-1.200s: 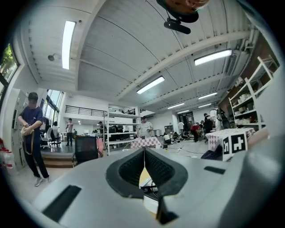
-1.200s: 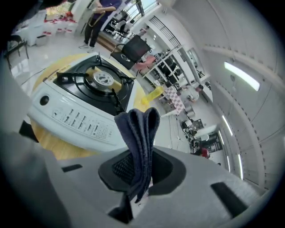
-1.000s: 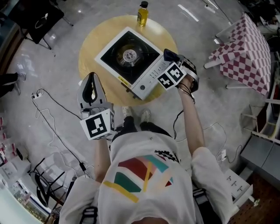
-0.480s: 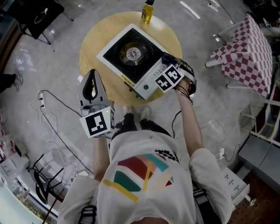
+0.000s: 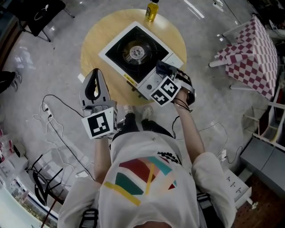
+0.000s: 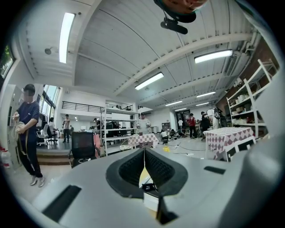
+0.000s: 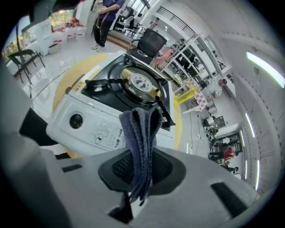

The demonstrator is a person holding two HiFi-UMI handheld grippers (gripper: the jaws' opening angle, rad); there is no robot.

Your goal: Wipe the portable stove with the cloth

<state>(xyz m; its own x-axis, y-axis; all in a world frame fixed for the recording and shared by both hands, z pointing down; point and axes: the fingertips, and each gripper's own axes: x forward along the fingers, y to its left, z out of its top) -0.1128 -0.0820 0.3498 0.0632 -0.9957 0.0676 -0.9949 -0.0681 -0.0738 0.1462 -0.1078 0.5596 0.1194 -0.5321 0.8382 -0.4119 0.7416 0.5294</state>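
The portable stove [image 5: 133,52], with a black top, a round burner and a white control panel, sits on a round yellow table [image 5: 95,38]. My right gripper [image 5: 163,75] is shut on a folded dark blue cloth [image 5: 161,68] that rests on the stove's white front-right panel. In the right gripper view the cloth [image 7: 141,129] sticks up from the shut right gripper [image 7: 141,165], just before the stove [image 7: 127,87] and its knob [image 7: 76,119]. My left gripper [image 5: 95,76] hangs at the table's front-left edge, off the stove. In its own view the left gripper [image 6: 143,156] is shut and holds nothing.
A yellow bottle [image 5: 152,10] stands at the table's far edge behind the stove. A checkered-cloth table [image 5: 249,53] stands to the right. Cables [image 5: 51,118] lie on the floor at left. A black chair [image 5: 35,15] sits at top left. People stand in the distance.
My right gripper has slid the cloth leftwards and nearer along the stove's white control panel. The left gripper has stayed put.
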